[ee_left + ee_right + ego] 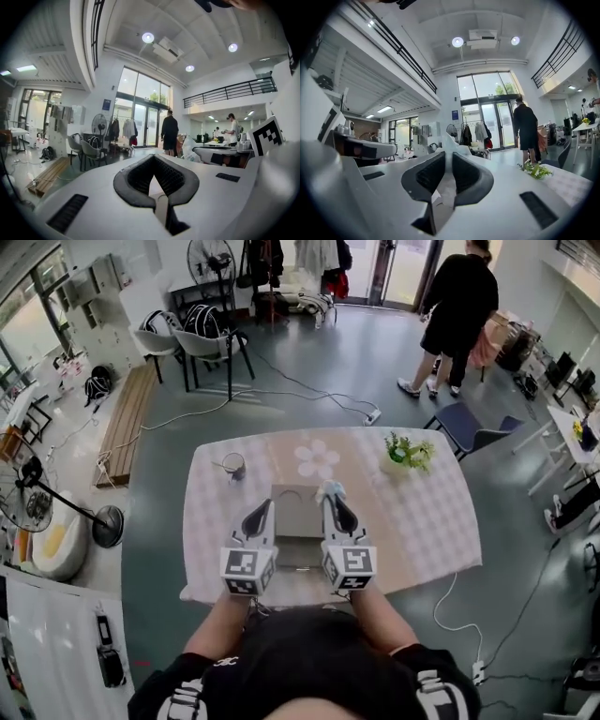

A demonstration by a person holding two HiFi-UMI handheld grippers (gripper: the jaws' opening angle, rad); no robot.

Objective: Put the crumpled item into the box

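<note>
A small open box [296, 510] sits in the middle of the table [422, 521] with the checked cloth. My right gripper [331, 499] hangs over the box's right edge, shut on the crumpled item [330, 487], a white and pale-blue wad. In the right gripper view the crumpled item [451, 145] fills the gap between the dark pads [468, 172] and sticks out past the right gripper [445, 159]. My left gripper [260, 512] hovers at the box's left edge. In its own view the left gripper [153, 157] has its tips together and holds nothing. Neither gripper view shows the box.
A small cup [233, 465] stands at the table's far left and a potted green plant [407, 453] at its far right. A blue chair [466, 427] stands behind the table on the right. A person [459, 310] walks at the back; a fan stand [66, 504] is at the left.
</note>
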